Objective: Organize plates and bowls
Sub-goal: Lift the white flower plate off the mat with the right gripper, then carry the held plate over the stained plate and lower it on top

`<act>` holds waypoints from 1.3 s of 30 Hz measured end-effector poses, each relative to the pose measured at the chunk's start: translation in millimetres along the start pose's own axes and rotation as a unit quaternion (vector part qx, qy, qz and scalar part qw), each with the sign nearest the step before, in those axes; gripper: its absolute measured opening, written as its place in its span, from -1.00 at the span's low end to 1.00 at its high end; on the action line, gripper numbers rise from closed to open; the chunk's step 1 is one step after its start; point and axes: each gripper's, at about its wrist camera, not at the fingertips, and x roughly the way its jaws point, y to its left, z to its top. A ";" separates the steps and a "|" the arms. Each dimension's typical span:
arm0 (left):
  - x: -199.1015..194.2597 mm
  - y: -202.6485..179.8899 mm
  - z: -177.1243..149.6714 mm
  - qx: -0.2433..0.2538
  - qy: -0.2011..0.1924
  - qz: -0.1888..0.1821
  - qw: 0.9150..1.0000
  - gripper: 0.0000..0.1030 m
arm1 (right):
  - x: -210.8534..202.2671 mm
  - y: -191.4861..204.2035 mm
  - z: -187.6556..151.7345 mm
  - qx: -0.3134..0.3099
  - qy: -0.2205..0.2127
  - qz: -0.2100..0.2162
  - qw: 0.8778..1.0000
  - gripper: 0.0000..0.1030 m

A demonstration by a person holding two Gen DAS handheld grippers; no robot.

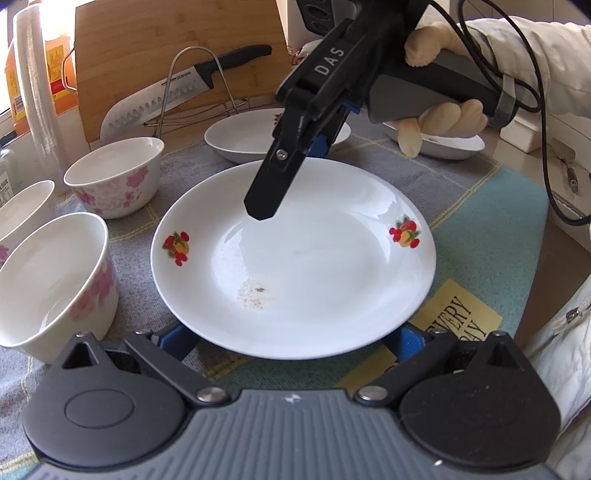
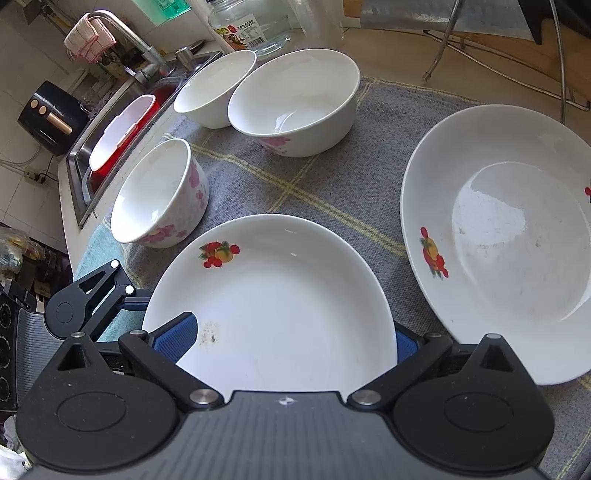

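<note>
A white plate with fruit prints (image 1: 295, 258) lies on the grey mat, also in the right wrist view (image 2: 273, 306). My left gripper (image 1: 291, 339) is open, its blue-padded fingers under the plate's near rim. My right gripper (image 1: 291, 173) reaches over the far rim, one finger above the plate and one below; its pads (image 2: 177, 339) straddle the rim. A second plate (image 2: 509, 236) lies just beyond, a third (image 1: 447, 146) at the back right. Three floral bowls (image 1: 114, 177) (image 1: 51, 284) (image 1: 22, 210) stand to the left.
A wooden cutting board (image 1: 166, 55) with a knife (image 1: 166, 96) and a wire rack (image 1: 199, 92) stand behind. A sink (image 2: 118, 125) with a faucet lies beyond the bowls. A glass jar (image 2: 251, 26) stands near the sink.
</note>
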 end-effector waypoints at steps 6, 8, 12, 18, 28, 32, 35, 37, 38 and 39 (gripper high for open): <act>-5.7 -1.2 2.3 0.003 0.000 0.002 1.000 0.98 | -5.7 2.7 -2.5 -0.005 -0.004 0.001 1.000 1.00; -8.1 -2.3 4.1 0.002 -0.001 0.001 1.000 0.98 | -8.5 3.5 -4.3 -0.006 -0.006 0.002 1.000 1.00; -12.1 -8.1 8.5 0.004 -0.001 0.001 1.000 0.98 | -16.5 5.4 -9.4 -0.009 -0.009 0.001 1.000 1.00; -15.3 -19.9 20.2 0.013 -0.006 0.001 1.000 0.98 | -34.2 2.1 -17.8 -0.010 -0.021 -0.004 1.000 1.00; -4.0 -45.5 48.8 0.028 -0.008 -0.011 1.000 0.98 | -70.4 -18.6 -40.0 0.002 -0.043 -0.016 0.999 1.00; 1.9 -60.0 59.4 0.037 -0.010 -0.019 0.999 0.98 | -85.6 -31.0 -51.2 0.009 -0.051 -0.024 0.998 1.00; 8.4 -70.3 68.5 0.043 -0.010 -0.026 0.999 0.98 | -98.4 -42.0 -59.9 0.016 -0.059 -0.029 0.998 1.00; 13.3 -77.0 76.1 0.048 -0.010 -0.033 0.998 0.98 | -106.9 -49.4 -65.1 0.021 -0.063 -0.033 0.997 1.00; 15.9 -79.9 79.9 0.050 -0.011 -0.036 0.998 0.98 | -111.8 -53.6 -67.6 0.023 -0.066 -0.035 0.997 1.00; 18.3 -83.3 83.8 0.053 -0.011 -0.038 0.998 0.98 | -116.1 -57.1 -70.3 0.025 -0.069 -0.038 0.997 1.00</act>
